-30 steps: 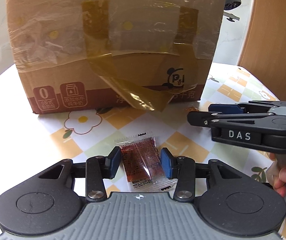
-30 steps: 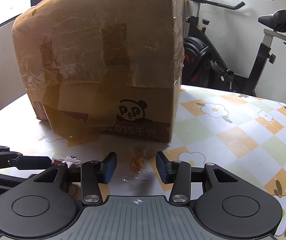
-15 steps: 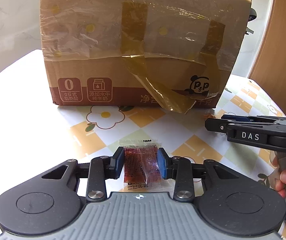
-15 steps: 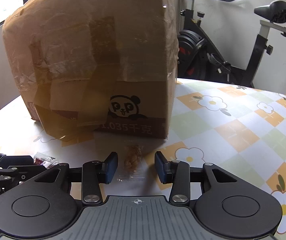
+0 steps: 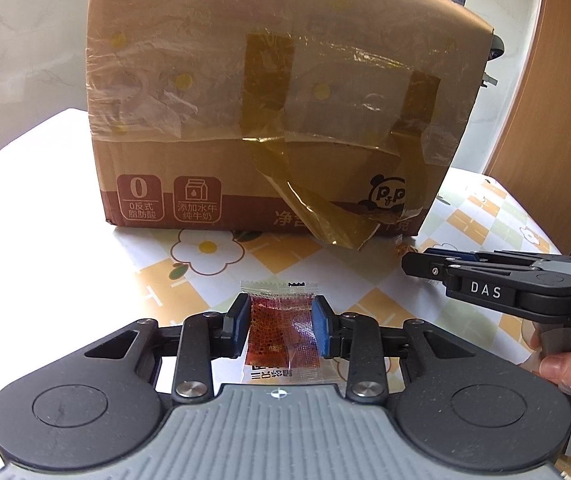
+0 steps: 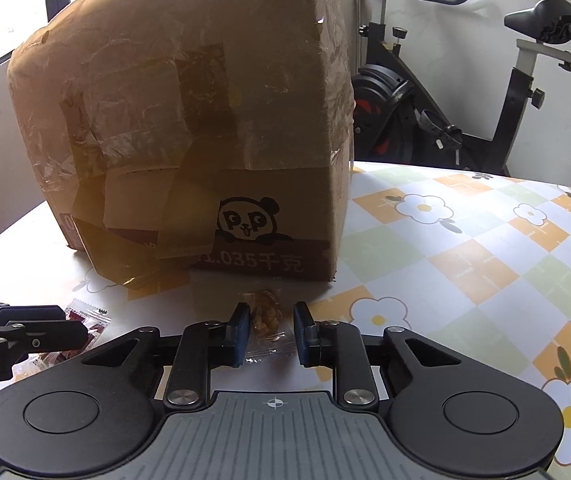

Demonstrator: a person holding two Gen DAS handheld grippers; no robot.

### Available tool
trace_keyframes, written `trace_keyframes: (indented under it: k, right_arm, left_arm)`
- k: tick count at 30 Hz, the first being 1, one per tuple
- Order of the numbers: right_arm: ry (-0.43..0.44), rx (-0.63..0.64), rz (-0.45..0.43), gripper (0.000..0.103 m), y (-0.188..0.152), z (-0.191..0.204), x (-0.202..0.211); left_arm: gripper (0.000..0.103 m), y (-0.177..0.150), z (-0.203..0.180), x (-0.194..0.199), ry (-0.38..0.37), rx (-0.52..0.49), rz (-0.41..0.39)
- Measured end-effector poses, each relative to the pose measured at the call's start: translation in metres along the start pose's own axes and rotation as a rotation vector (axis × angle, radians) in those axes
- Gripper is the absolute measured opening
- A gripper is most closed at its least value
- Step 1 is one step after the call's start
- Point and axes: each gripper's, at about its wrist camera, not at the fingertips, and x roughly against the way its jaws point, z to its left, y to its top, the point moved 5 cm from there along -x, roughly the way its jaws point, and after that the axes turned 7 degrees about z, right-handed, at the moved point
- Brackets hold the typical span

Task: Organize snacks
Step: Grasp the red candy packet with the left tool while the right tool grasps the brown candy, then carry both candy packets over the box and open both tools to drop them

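Note:
My left gripper (image 5: 281,326) is shut on a clear packet of red snack (image 5: 279,332), its blue pads pressing both sides. The packet also shows in the right wrist view (image 6: 81,328), behind the left gripper's fingers (image 6: 37,338). My right gripper (image 6: 271,328) is open around a small clear packet of light brown snack (image 6: 265,316) that lies on the tablecloth just before the box; the left pad is close to it, the right pad stands apart. The right gripper also shows in the left wrist view (image 5: 425,266), seen side-on.
A large taped cardboard box (image 5: 277,120) with a panda logo stands on the flowered tablecloth (image 6: 465,264), right behind both packets. An exercise bike (image 6: 445,112) stands beyond the table. A wooden panel (image 5: 557,100) is at the right.
My left gripper closed on the red packet and moved nearer the box. My right gripper moved forward around the brown packet and its jaws narrowed.

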Motion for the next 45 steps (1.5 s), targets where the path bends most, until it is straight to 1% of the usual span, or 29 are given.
trace_keyframes:
  k: [9, 14, 18, 22, 26, 30, 32, 34, 36, 38, 41, 42, 45]
  right_arm:
    - [0.013, 0.009, -0.004, 0.021, 0.000, 0.000, 0.002]
    - [0.008, 0.040, 0.019, 0.021, 0.000, 0.005, 0.009]
    - [-0.008, 0.015, 0.027, 0.021, -0.004, -0.005, 0.028]
    - [-0.001, -0.051, -0.034, 0.021, 0.002, -0.019, 0.063]
    - [0.021, -0.029, -0.132, 0.021, 0.031, -0.014, 0.101]
    - [0.067, 0.020, -0.247, 0.021, 0.079, 0.001, 0.139]
    - [0.091, 0.048, -0.281, 0.021, 0.105, 0.009, 0.149]
    - [0.110, 0.075, -0.294, 0.021, 0.133, 0.018, 0.153]
    - [0.118, 0.099, -0.293, 0.021, 0.157, 0.029, 0.149]
    - [0.112, 0.116, -0.276, 0.021, 0.180, 0.040, 0.135]
    - [0.107, 0.114, -0.227, 0.021, 0.205, 0.056, 0.104]
    - [0.101, 0.114, -0.211, 0.021, 0.210, 0.059, 0.095]
    - [0.074, 0.120, -0.155, 0.021, 0.219, 0.073, 0.062]
  left_arm:
    - [0.035, 0.004, 0.005, 0.011, -0.005, 0.009, -0.023]
    - [0.035, 0.012, 0.015, 0.025, 0.008, 0.025, -0.044]
    - [0.035, 0.020, 0.023, 0.037, 0.009, 0.032, -0.071]
    - [0.035, 0.031, 0.025, 0.057, 0.001, 0.020, -0.118]
    - [0.035, 0.060, 0.019, 0.087, -0.021, -0.026, -0.201]
    - [0.035, 0.101, 0.013, 0.119, -0.045, -0.060, -0.299]
    - [0.035, 0.127, 0.011, 0.134, -0.055, -0.075, -0.344]
    - [0.035, 0.151, 0.011, 0.142, -0.075, -0.074, -0.359]
    - [0.035, 0.173, 0.011, 0.143, -0.092, -0.073, -0.356]
    - [0.035, 0.196, 0.009, 0.138, -0.102, -0.084, -0.335]
    - [0.035, 0.219, 0.010, 0.124, -0.079, -0.101, -0.321]
    - [0.035, 0.226, 0.013, 0.115, -0.088, -0.106, -0.295]
    - [0.035, 0.237, 0.023, 0.088, -0.115, -0.075, -0.220]
